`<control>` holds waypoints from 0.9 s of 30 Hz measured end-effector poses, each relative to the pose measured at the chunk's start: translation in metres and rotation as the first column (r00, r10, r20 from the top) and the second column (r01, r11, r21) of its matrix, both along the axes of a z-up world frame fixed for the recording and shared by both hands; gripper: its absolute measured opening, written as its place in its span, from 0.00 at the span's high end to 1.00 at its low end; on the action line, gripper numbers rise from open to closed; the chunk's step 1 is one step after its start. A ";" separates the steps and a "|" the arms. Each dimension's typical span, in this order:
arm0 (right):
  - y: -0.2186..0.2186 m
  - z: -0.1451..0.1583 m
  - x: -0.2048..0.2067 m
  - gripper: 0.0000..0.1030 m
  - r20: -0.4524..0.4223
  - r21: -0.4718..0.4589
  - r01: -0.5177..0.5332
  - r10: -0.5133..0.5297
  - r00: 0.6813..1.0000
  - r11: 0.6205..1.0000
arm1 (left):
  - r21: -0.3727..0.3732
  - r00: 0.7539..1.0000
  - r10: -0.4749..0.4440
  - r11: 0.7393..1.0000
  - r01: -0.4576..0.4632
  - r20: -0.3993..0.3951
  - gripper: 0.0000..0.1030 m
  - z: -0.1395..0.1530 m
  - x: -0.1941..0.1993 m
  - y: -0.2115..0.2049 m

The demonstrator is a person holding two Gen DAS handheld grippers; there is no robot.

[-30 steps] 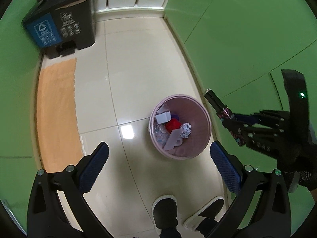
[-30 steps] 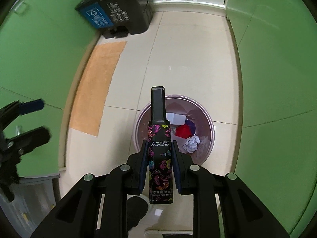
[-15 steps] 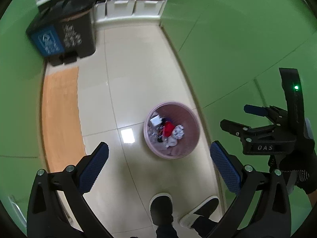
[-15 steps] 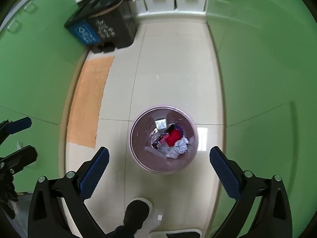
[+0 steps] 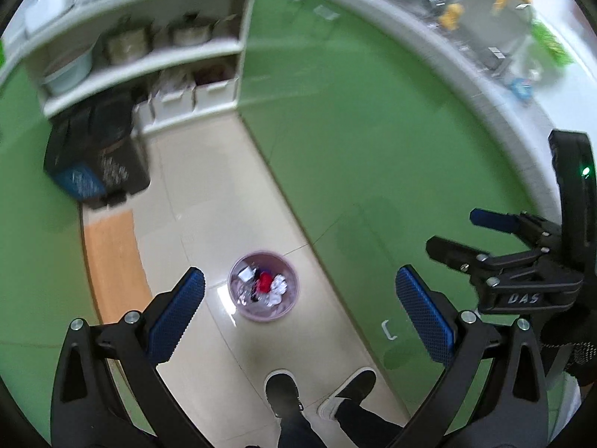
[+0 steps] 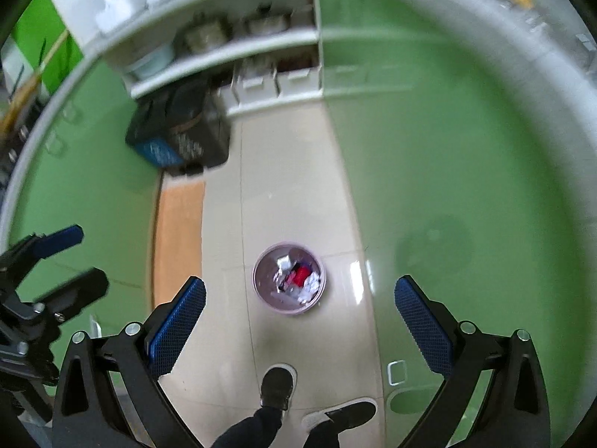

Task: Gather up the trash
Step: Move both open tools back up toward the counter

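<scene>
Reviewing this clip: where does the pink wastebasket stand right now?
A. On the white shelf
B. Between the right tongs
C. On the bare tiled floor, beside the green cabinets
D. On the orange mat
C: the pink wastebasket stands on pale floor tiles, clear of the orange mat.

Far ahead of your gripper, a dark pedal bin (image 5: 99, 160) stands below shelves (image 5: 149, 59); an orange mat (image 5: 112, 261) lies left.

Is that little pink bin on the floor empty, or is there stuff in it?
Not empty. The pink bin stands upright on the floor with trash inside: something red, crumpled white paper and other scraps.
</scene>
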State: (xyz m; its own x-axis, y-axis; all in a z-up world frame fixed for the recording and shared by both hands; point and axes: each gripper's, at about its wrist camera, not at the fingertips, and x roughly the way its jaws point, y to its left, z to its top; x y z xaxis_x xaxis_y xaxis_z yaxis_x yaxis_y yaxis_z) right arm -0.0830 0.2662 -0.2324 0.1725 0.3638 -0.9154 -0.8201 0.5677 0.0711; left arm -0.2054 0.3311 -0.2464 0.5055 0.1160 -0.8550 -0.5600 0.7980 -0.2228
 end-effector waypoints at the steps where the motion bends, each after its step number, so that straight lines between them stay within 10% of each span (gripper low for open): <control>1: -0.007 0.017 0.001 0.06 0.017 0.009 0.014 -0.014 1.000 1.000 | 0.011 1.000 -0.015 1.000 0.015 0.007 0.03 0.016 0.003 -0.004; 13: -0.139 0.183 0.044 0.06 0.199 0.162 0.276 -0.305 0.931 0.947 | 0.141 0.967 -0.215 0.970 0.197 0.134 0.03 0.160 0.064 -0.062; 27: -0.293 0.243 0.052 0.06 0.218 0.273 0.503 -0.562 0.798 0.820 | 0.208 0.878 -0.446 0.888 0.411 0.171 0.03 0.224 0.147 -0.175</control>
State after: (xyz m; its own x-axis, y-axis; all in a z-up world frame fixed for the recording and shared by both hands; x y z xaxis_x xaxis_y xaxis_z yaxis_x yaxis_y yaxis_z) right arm -0.0314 -0.0271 0.0109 0.6248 0.3003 -0.7207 -0.3921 0.9189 0.0430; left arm -0.0588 0.1557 -0.0226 0.7007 -0.0264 -0.7130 -0.1098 0.9834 -0.1443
